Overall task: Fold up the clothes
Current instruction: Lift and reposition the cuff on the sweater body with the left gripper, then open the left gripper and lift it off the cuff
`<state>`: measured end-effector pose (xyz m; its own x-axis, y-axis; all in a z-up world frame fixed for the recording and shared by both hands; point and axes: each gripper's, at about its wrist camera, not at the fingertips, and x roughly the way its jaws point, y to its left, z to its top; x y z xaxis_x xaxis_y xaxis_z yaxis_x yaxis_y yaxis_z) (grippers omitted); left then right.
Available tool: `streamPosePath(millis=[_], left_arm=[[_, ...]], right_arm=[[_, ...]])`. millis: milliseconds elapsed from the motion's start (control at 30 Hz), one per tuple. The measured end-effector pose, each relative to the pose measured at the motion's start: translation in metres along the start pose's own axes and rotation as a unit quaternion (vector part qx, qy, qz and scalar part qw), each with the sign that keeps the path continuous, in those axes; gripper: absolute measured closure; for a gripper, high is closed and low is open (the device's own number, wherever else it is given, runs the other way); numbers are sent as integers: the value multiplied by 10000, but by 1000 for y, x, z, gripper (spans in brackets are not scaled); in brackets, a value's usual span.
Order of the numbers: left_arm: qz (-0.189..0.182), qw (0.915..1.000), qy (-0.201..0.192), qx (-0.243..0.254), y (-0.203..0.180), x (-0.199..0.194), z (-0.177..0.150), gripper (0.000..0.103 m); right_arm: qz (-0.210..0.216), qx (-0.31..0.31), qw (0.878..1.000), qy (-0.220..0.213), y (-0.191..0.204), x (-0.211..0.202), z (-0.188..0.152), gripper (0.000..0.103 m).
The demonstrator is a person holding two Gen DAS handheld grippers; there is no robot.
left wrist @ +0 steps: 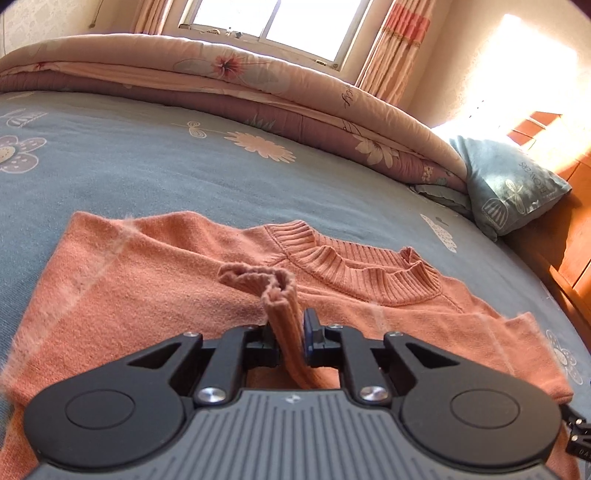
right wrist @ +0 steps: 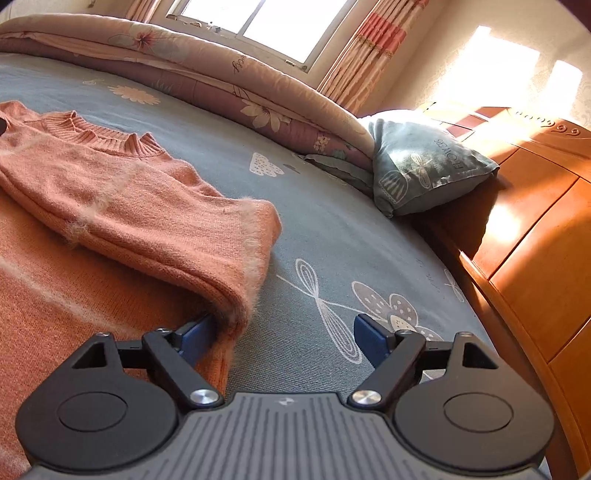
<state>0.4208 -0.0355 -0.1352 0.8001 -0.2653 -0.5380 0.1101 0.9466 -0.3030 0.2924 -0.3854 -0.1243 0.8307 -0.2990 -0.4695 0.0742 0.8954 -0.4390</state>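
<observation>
Sweater (left wrist: 147, 295) in orange knit lies flat on the grey-blue flowered bedsheet (left wrist: 166, 166), straight ahead of my left claw (left wrist: 288, 338) and spreading to both sides of it. My left claw has its two fingers pinched close on the ribbed sleeve cuff (left wrist: 279, 306), which stands up between them and curls over just beyond the tips. Past the cuff, further out from that claw, the ribbed collar (left wrist: 354, 266) lies open on the sheet. My right claw (right wrist: 284, 332) is spread wide and grips nothing; its left finger (right wrist: 197, 330) touches the sweater's folded edge (right wrist: 236, 280), tucked just under it, while its right finger (right wrist: 371, 334) hangs over bare sheet. Ahead and to the right of this claw a grey-green pillow (right wrist: 424, 166) leans near the wooden bedframe (right wrist: 535, 240). Far beyond both claws a folded floral quilt (left wrist: 258, 85) runs along the bed under the window (left wrist: 273, 22) and striped curtains (left wrist: 402, 44).
</observation>
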Motion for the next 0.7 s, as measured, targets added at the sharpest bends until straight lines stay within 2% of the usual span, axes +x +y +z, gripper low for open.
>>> streamPosePath(millis=[67,267,433,533,633,700], left_arm=[[-7,10000,41,44,-1,1,-2,90],[-43,9998,201,-11,6,-6,0,84],[-56,9991,399,98,8,-24,3,61],[45,9988,438,235,8,-37,3,59],[153,9982,475,347,8,-50,4,58],[225,9976,499,422,7,-58,5,56]], right_arm=[[-18,147,9999,-34,-8,0,1,18],[17,46,9999,148,-8,6,-6,18],[-574,59,9968,552,-23,17,-14,18],[-199,578,9967,530,-45,11,-19,18],[-76,834,9959,343,-57,2,-15,18],[35,1031,9944,222,-65,-2,-10,24]])
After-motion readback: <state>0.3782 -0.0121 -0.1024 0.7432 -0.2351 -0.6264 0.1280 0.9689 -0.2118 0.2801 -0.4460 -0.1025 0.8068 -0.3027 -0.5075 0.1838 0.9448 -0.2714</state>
